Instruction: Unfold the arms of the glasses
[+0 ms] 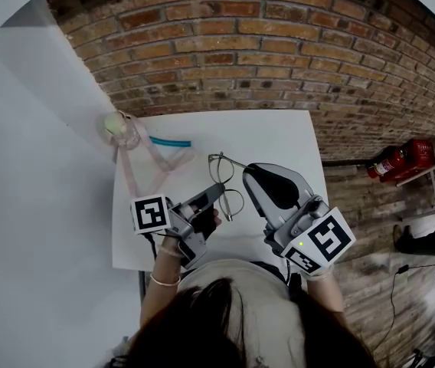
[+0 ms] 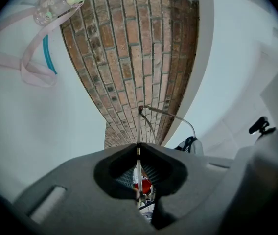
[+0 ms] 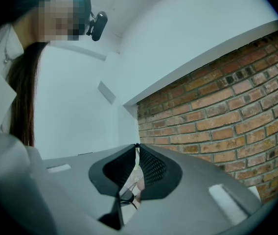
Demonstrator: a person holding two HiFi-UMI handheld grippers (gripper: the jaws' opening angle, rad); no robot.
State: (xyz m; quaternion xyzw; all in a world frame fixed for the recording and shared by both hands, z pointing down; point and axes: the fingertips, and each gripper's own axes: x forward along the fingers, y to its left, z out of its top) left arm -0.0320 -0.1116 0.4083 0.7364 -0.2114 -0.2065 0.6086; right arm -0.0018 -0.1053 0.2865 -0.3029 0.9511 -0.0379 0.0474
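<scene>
My left fingers (image 1: 216,195) are clamped on the thin wire frame of the glasses (image 1: 220,169), which I hold up just above the white surface (image 1: 279,136), near its middle and in front of me. In the left gripper view the wire runs out from between the closed fingers (image 2: 138,148) and bends off to the right (image 2: 168,115).

My right fingers (image 1: 253,176) are closed too. In the right gripper view a thin pale sliver sits pinched between them (image 3: 137,148), and I take it for the end of one arm, since in the head view an arm reaches from the frame toward that gripper.

So I judge the task under way: one arm looks swung partly out from the lenses, not yet fully open. I cannot tell how the other arm lies, so it may well be left to do.

At the far left corner lie a pink strap (image 1: 137,171), a clear bottle (image 1: 120,129) and a short teal strip (image 1: 170,141), all well apart from the glasses. Nothing on the surface stands in the way; the two grippers crowd each other closely over the frame.
</scene>
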